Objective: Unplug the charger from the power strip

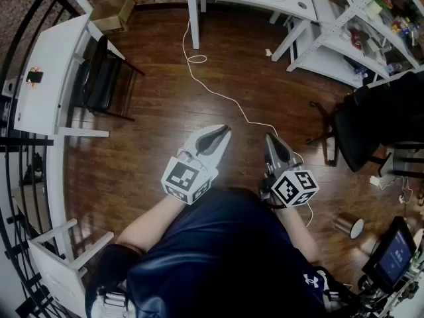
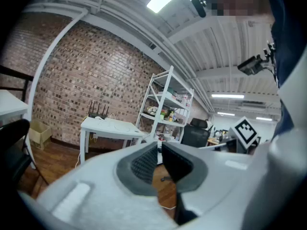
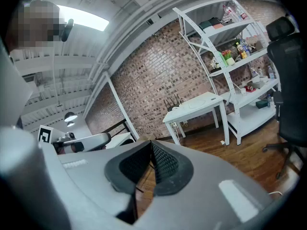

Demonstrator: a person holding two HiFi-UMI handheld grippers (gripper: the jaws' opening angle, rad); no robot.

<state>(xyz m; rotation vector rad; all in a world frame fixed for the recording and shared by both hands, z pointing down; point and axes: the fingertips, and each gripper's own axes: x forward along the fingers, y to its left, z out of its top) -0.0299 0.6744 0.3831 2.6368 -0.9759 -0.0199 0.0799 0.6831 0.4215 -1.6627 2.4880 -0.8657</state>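
One thin white cable (image 1: 215, 93), looped.

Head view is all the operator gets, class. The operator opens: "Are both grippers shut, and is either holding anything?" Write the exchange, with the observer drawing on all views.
Observer: The left gripper is shut, nothing between its pads.
Operator: And the other one?
Observer: The right gripper is shut too, and empty.
Operator: Anything on the table by the brick wall?
Observer: A black router with antennas stands on the white table.
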